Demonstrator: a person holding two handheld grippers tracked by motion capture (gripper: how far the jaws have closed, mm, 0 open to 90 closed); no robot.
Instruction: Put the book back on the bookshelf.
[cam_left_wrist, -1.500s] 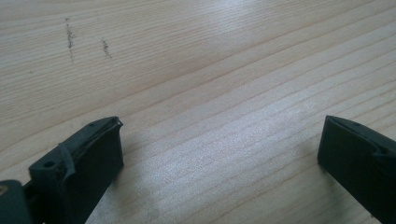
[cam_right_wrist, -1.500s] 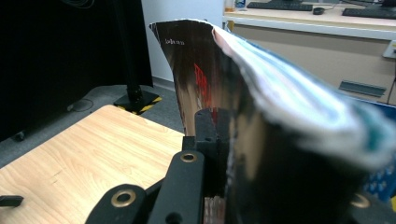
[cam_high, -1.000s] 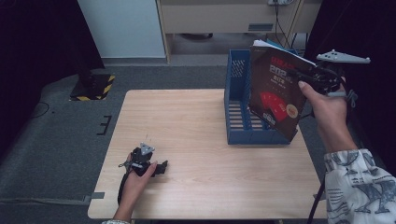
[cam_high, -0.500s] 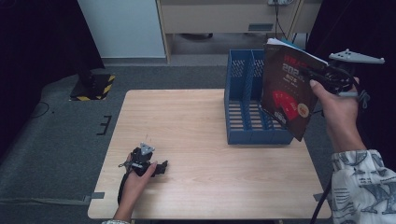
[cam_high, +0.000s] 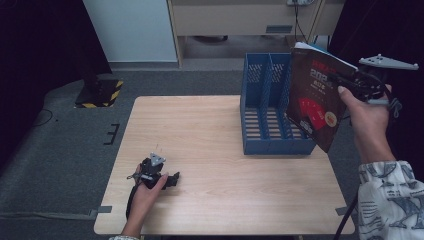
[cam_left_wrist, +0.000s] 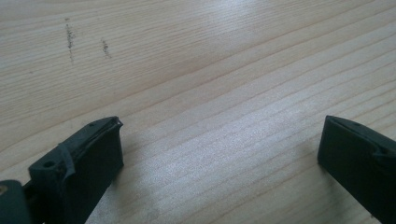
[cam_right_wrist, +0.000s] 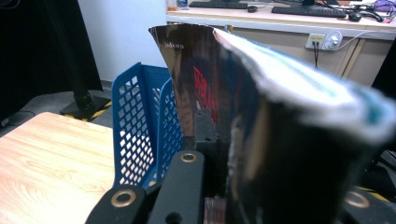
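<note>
Reading perhaps "202" on book (cam_high: 315, 102).

The bench (cam_high: 220, 145) is evenly lit from above, while the far left and far right corners of the room are lost in darkness. A soft sheen is seen on the wood in the left gripper view. The book (cam_right_wrist: 261, 121) is heavily blurred in the right gripper view, its glossy cover catching glare.

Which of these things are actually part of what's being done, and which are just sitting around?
In use:
- book, clamped in the right gripper
- blue file rack

Sitting around:
- left gripper, open, resting on the table
- yellow-and-black striped stand base on the floor
</note>
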